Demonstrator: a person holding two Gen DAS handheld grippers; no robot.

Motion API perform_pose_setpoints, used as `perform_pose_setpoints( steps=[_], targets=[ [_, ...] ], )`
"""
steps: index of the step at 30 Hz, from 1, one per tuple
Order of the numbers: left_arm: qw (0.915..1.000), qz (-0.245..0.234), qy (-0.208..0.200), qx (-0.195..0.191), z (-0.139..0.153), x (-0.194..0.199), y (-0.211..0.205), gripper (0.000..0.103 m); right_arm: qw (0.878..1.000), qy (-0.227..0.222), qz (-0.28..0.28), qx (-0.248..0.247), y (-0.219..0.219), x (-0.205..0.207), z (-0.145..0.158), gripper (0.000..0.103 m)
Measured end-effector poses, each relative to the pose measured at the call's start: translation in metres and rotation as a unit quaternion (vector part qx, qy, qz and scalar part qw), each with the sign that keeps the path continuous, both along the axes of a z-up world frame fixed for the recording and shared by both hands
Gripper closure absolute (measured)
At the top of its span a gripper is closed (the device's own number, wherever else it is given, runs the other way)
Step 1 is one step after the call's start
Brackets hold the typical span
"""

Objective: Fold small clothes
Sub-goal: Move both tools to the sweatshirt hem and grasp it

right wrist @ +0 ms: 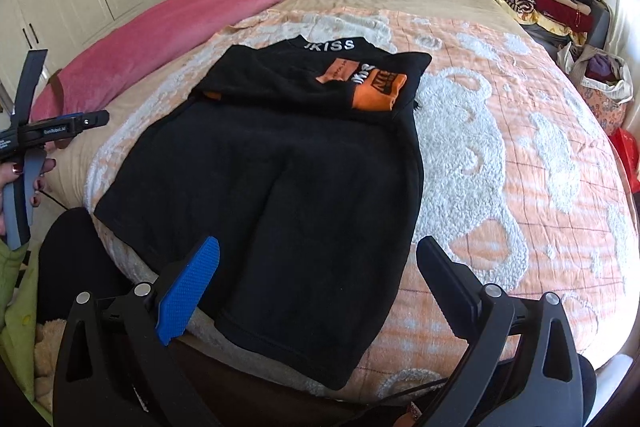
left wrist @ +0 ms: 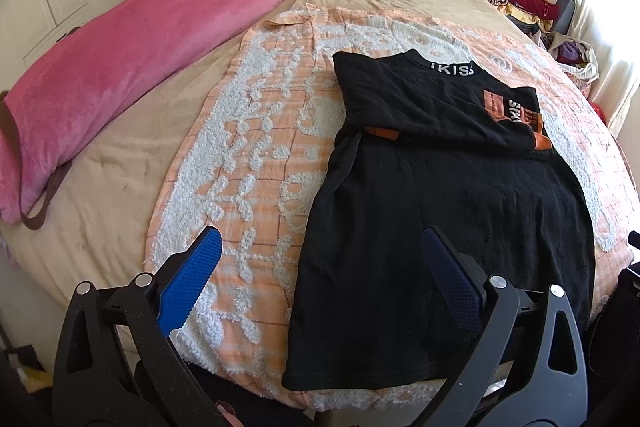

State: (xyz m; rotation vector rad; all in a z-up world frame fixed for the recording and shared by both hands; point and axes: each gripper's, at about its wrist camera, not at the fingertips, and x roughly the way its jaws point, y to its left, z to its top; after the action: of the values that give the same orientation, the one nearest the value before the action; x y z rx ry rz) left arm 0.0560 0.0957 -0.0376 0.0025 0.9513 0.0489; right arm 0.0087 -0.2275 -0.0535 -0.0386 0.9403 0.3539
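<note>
1. Left gripper (left wrist: pixel 320 267) hangs with its jaws spread wide, holding nothing, above the near hem of the black T-shirt (left wrist: pixel 440 195).
2. Right gripper (right wrist: pixel 318 277) gapes wide too, empty.
3. The shirt lies on the orange-and-white blanket (right wrist: pixel 500 155), both sleeves folded in.
4. Pink blanket (left wrist: pixel 132 59) lies bunched along the left.

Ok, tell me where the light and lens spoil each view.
Left wrist view: fisheye bows the bed edge, dark corners vignette, the window side by the curtain is blown out. Right wrist view: same bowing, and the black T-shirt loses fold detail in its darkness.
</note>
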Motion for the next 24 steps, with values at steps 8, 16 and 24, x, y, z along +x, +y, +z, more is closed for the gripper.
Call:
perform_pose_setpoints(
  steps=[8, 16, 24],
  targets=[
    [0.9996, 0.006, 0.028, 0.001, -0.028, 0.002, 0.009, 0.010, 0.999, 0.033, -0.020, -0.012, -0.005, 0.008, -0.014, 0.005],
    [0.9982, 0.001, 0.060, 0.005, -0.051, 0.003, 0.012, 0.010, 0.991, 0.104, -0.050, -0.060, -0.003, 0.021, -0.045, 0.005],
    [0.9963, -0.006, 0.086, 0.007, -0.071, 0.002, 0.010, 0.010, 0.981, 0.185, -0.056, -0.034, -0.010, 0.033, -0.077, 0.006]
  ],
)
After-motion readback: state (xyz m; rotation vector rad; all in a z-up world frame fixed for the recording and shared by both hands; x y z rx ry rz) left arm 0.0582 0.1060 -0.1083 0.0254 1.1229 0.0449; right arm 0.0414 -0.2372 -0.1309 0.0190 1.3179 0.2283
